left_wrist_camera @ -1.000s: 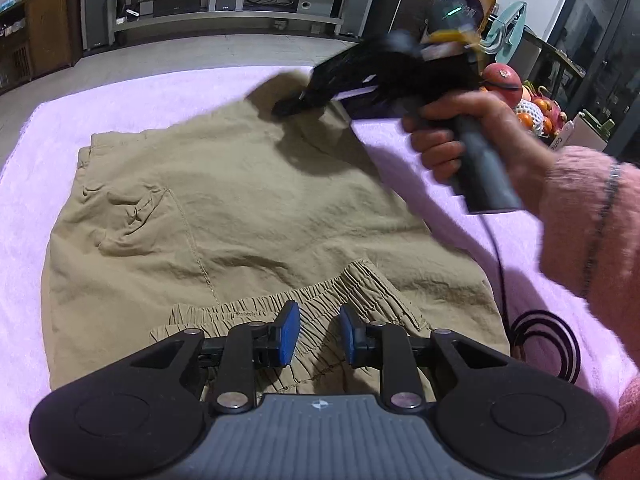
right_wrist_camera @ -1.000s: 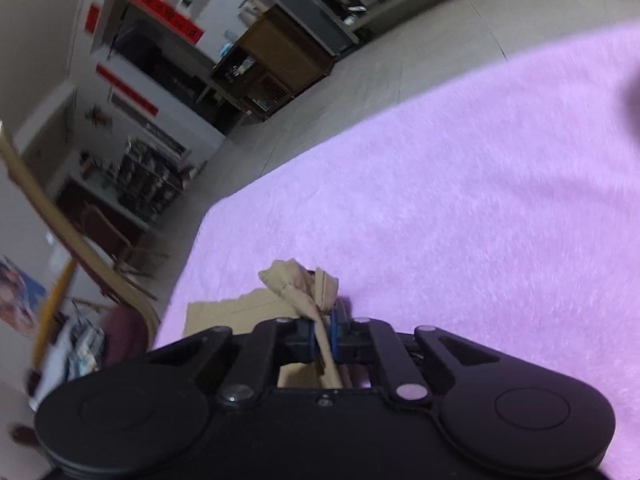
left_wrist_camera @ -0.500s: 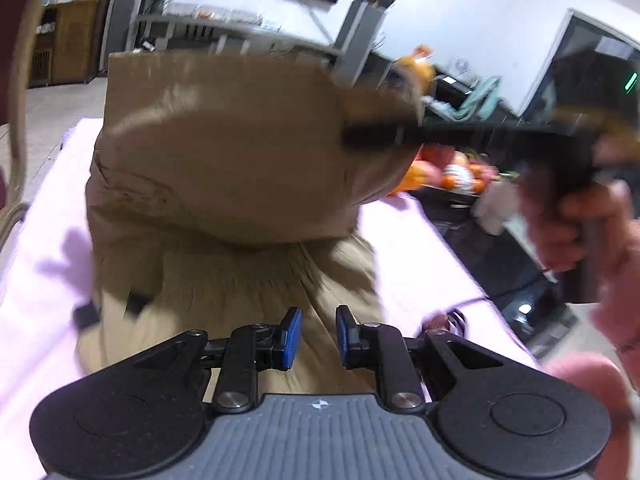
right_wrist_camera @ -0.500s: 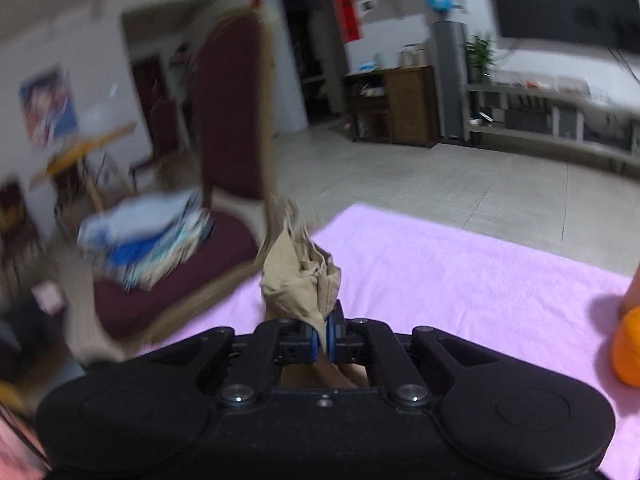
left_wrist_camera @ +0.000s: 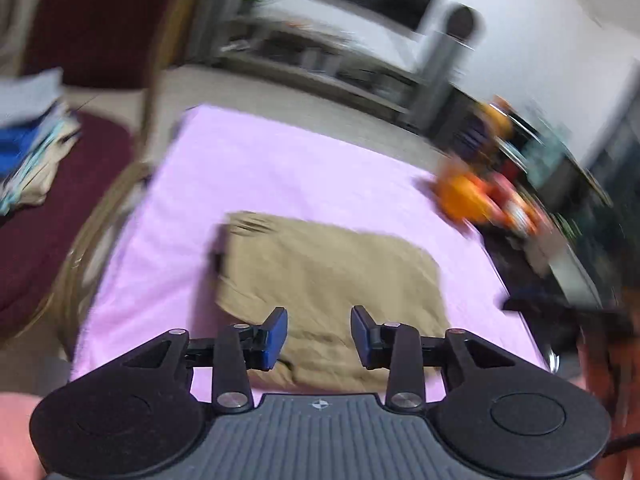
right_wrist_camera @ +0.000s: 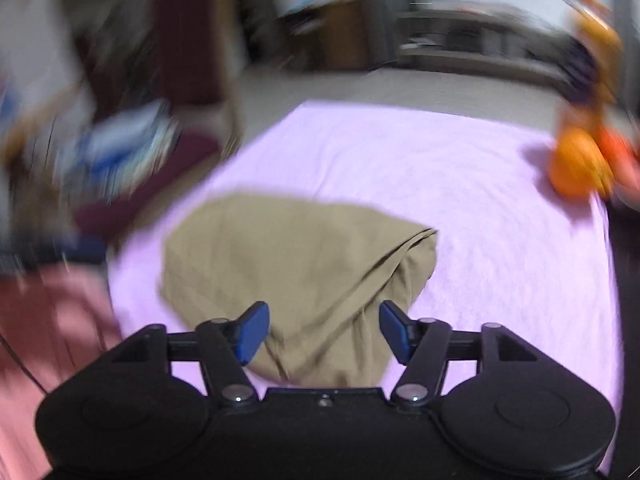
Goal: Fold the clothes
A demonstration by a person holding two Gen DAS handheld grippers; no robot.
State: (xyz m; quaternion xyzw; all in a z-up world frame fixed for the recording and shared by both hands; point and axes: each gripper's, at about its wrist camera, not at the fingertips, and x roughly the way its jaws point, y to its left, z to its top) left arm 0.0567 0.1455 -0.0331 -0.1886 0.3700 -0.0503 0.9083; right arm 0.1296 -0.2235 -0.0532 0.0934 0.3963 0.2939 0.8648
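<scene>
- Far left in the left wrist view, at nine o'clock, a dark red chair (left_wrist_camera: 60, 184) carries a blurred stack of clothes (left_wrist_camera: 28, 152), blue and pale layers on its seat.
- Moving in, the pink blanket (left_wrist_camera: 280, 168) spreads across the middle, its far edge running up toward twelve o'clock.
- Dead centre, the khaki garment (left_wrist_camera: 332, 280) lies folded on that blanket, a squarish bundle with its near edge at six o'clock.
- Here's the left gripper (left_wrist_camera: 319, 334), and its jaws have just been opening: the blue pads stand apart, nothing pinched, the folded cloth lying beyond and below the gap.
- A small round mark sits on the gripper's ribbed body, too small to read as a brand.
- Over at two o'clock, orange toys (left_wrist_camera: 464, 196) sit blurred at the blanket's far right corner.
- At four o'clock a dark, smeared shape juts in beside a pink sleeve; too blurred to tell what it is.
- Switching to the right wrist view: at nine o'clock the chair and clothes pile again, all streaked by motion.
- A pink sleeve (right_wrist_camera: 48, 320) fills eight o'clock.
- The garment (right_wrist_camera: 296, 272) sits centre, a diagonal crease running to its right corner at three o'clock.
- The right gripper (right_wrist_camera: 324, 332) has also just been opening: jaws wide, pads clear of the fabric, nothing gripped.
- An orange toy (right_wrist_camera: 580, 168) glows at two o'clock on the blanket's edge.
- No readable writing in either view.
</scene>
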